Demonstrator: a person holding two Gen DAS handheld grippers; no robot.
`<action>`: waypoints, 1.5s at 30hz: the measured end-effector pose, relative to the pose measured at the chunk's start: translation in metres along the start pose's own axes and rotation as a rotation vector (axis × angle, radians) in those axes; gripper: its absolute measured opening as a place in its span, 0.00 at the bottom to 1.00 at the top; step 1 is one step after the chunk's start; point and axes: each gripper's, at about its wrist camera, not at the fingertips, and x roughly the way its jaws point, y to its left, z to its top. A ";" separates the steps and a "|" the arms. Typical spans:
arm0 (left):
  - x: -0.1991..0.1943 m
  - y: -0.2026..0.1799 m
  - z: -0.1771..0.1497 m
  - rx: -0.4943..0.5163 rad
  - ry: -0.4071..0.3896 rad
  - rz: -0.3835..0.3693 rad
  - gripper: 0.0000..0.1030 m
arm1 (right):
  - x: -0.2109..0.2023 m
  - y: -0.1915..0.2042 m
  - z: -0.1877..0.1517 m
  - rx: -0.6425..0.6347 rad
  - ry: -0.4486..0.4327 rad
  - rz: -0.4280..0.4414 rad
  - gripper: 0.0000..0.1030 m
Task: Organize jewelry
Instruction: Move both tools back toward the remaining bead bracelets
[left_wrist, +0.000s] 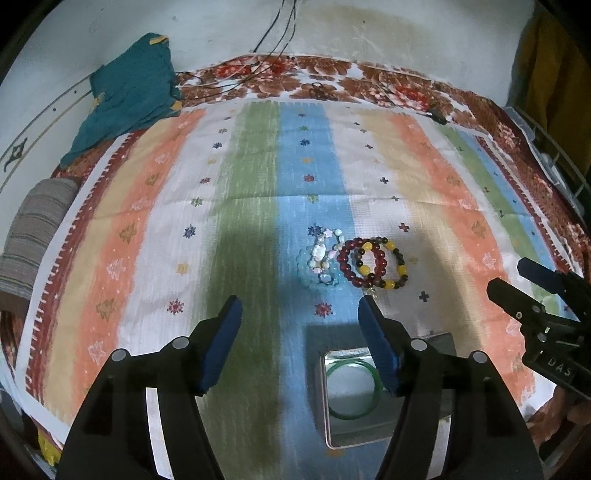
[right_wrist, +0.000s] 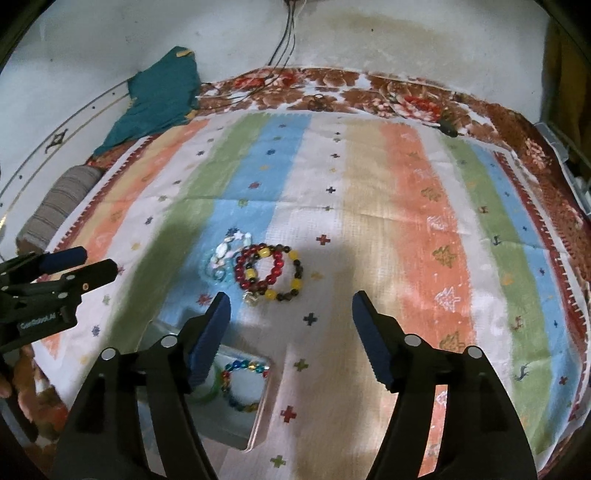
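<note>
Three bracelets lie bunched on the striped cloth (left_wrist: 258, 206): a pale shell-and-blue one (left_wrist: 319, 254), a dark red bead one (left_wrist: 345, 271) and a yellow-and-brown bead one (left_wrist: 400, 264). My left gripper (left_wrist: 299, 306) hangs open just short of them, with nothing between its jaws. A clear box (left_wrist: 322, 402) under its right finger holds a green bangle (left_wrist: 349, 416). In the right wrist view my right gripper (right_wrist: 291, 310) is open and empty near the red bracelet (right_wrist: 239, 271) and the yellow one (right_wrist: 295, 284). The box (right_wrist: 264, 398) also holds a multicoloured bead bracelet (right_wrist: 242, 366).
A teal cloth (left_wrist: 129, 99) lies at the far left corner beside a grey striped roll (left_wrist: 40, 236). Dark cables (left_wrist: 277, 48) hang down the wall onto the floral bedcover (left_wrist: 332, 74). Each gripper shows at the edge of the other's view.
</note>
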 end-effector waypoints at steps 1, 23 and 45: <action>0.002 0.000 0.002 0.001 0.000 0.005 0.65 | 0.003 -0.001 0.000 0.006 0.009 0.011 0.68; 0.049 -0.006 0.031 0.027 0.039 0.027 0.66 | 0.041 0.002 0.012 -0.037 0.070 0.004 0.73; 0.100 -0.009 0.050 0.045 0.109 0.014 0.66 | 0.081 -0.002 0.028 -0.036 0.131 0.013 0.73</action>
